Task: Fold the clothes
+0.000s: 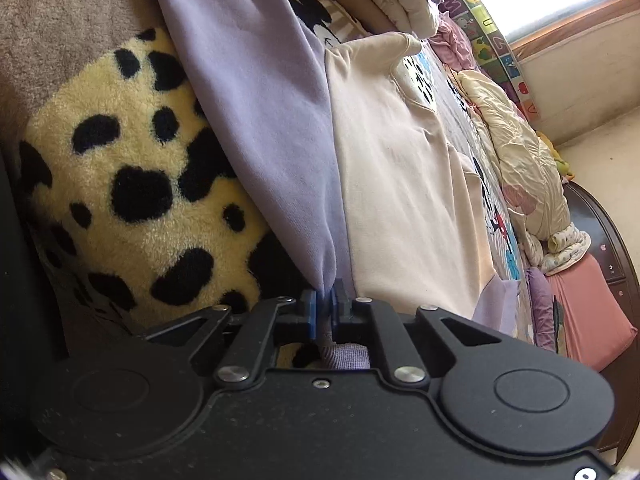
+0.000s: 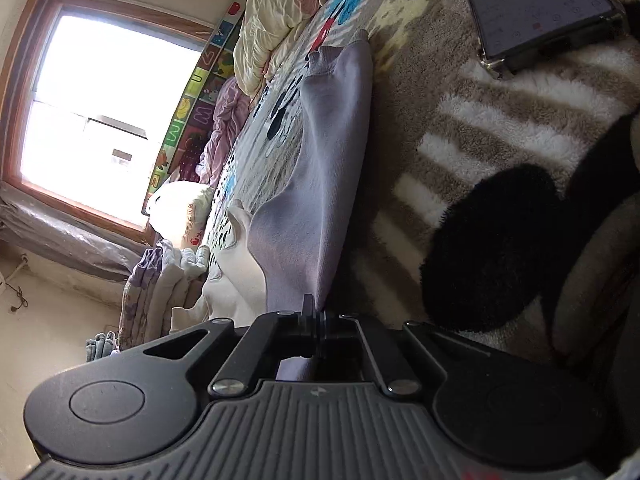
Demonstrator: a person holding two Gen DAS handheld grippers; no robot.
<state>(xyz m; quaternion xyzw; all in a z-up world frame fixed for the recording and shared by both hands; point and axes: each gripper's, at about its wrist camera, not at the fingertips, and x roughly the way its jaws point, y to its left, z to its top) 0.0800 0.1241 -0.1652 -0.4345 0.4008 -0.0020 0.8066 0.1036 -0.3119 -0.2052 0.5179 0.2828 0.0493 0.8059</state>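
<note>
A lavender-and-cream sweatshirt (image 1: 280,128) lies stretched across a plush cartoon-print blanket (image 2: 460,152) on a bed. The left gripper (image 1: 326,300) and right gripper (image 2: 318,316) each pinch a lavender edge, jaws clenched. A phone (image 2: 536,4) rests nearby; rumpled quilts (image 1: 516,152) line the window (image 2: 100,108) side.

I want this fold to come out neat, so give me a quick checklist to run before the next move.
1. Left gripper shut on the lavender sleeve: ok.
2. Right gripper shut on the lavender fabric: ok.
3. Cream body panel lying flat on the blanket: ok.
4. Phone lying apart from the garment: ok.
5. Fabric between the two grips free of twists: cannot tell.
</note>
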